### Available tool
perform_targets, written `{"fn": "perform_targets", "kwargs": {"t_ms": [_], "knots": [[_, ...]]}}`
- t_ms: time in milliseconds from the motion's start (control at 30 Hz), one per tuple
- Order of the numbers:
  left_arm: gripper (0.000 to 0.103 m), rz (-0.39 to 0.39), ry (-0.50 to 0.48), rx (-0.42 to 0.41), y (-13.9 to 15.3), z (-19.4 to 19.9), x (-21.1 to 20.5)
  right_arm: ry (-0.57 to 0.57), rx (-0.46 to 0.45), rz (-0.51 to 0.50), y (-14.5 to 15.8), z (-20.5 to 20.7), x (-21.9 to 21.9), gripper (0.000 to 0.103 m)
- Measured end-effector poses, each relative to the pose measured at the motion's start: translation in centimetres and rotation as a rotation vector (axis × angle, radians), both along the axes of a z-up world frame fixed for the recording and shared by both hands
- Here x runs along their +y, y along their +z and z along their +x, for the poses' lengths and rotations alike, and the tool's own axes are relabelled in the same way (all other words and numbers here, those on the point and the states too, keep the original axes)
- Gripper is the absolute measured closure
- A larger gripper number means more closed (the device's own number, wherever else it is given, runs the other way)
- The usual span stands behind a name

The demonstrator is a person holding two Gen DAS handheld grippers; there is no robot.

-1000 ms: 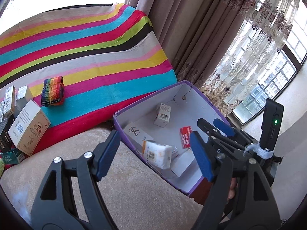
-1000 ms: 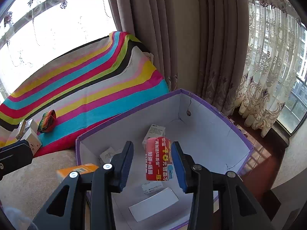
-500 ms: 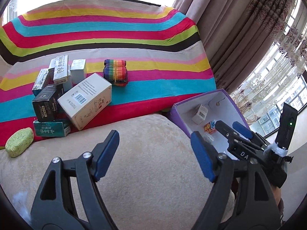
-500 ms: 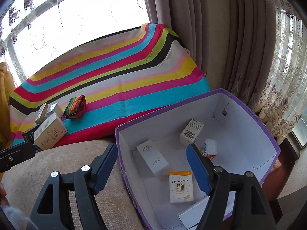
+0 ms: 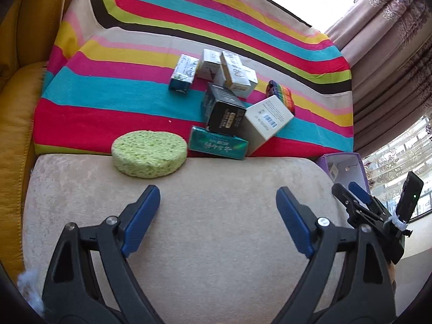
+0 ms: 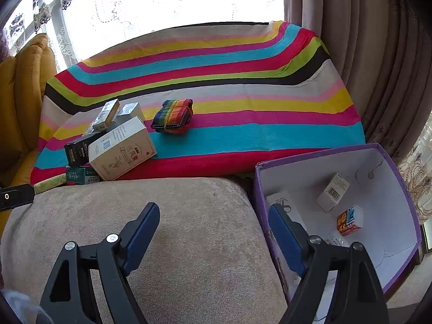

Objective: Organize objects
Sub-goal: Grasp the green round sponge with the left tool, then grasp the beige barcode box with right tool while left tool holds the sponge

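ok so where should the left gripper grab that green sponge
Grip the green sponge across its curved side wall, coming down from above with one finger on each side. It lies flat on the beige cushion, a thick round disc, nothing stacked on it. The left gripper is open and empty. Its near and left sides look clear; the teal box sits close on its right.

"48" on red packet (image 6: 350,220) in box (image 6: 388,159)

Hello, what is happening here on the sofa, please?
A person is sorting small boxes into a purple-edged box. Both grippers, left and right, are empty above the beige cushion; their jaws have just been opening. A red carton already lies inside; a pile of boxes waits on the striped blanket.
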State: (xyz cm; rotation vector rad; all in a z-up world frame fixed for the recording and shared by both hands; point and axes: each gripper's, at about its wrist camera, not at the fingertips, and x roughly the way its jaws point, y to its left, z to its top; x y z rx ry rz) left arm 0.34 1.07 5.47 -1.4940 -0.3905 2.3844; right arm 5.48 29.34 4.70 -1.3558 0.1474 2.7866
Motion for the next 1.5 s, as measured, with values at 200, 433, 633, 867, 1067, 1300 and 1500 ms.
{"fn": "perform_targets", "kwargs": {"t_ms": [200, 433, 633, 867, 1067, 1300, 1500], "knots": [[0.011, -0.073, 0.030, -0.044, -1.4, -1.8, -2.7, 0.052, -0.011, 0.023, -0.1, -0.6, -1.8, 0.018], [0.009, -0.148, -0.054, -0.109, -3.1, -4.6, -2.2, 0.149, -0.016, 0.049, 0.3, -1.2, -4.0, 0.013], [0.009, -0.130, -0.059, -0.160, -4.7, -6.7, -2.5, 0.201, -0.012, 0.065, 0.4, -1.5, -5.5, 0.010], [0.019, -0.126, -0.065, -0.179, -5.9, -7.8, -2.2, 0.258, -0.031, 0.071, 0.3, -2.7, -6.9, 0.005], [0.019, -0.101, -0.013, -0.129, -5.3, -6.7, -3.2, 0.302, -0.042, 0.086, 0.2, -4.0, -8.3, 0.004], [0.019, -0.008, 0.091, 0.064, -1.9, -3.2, -4.3, 0.349, -0.049, 0.089, 0.2, -6.1, -9.4, 0.004], [0.019, -0.002, 0.124, 0.167, -1.5, -3.3, -3.4, 0.431, -0.059, 0.094, 0.2, -8.5, -10.2, 0.004]]}}
